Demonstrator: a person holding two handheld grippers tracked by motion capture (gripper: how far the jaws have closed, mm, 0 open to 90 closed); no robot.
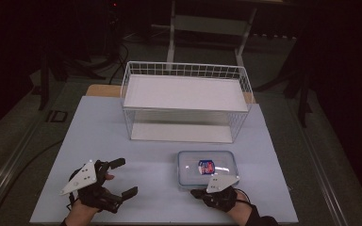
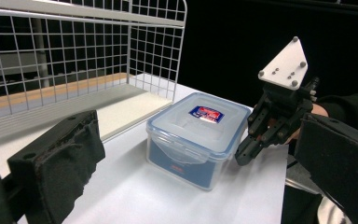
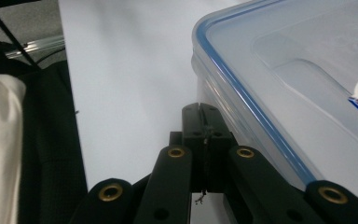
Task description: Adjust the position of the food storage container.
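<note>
while the right claw sits with its jaws pressed fully together and nothing between them, its tips rest just beside the near left corner of the lidded plastic box, which lies flat on the desk in front of the wire basket. the left claw hangs well apart to the left, jaws wide open and empty. the risk i see: closed tips nudging that corner could slide or spin the light box across the smooth desk instead of catching its lid clip. with no second claw bracing it, a push may drive it toward the basket, or the tips may skid off the rounded rim.
</note>
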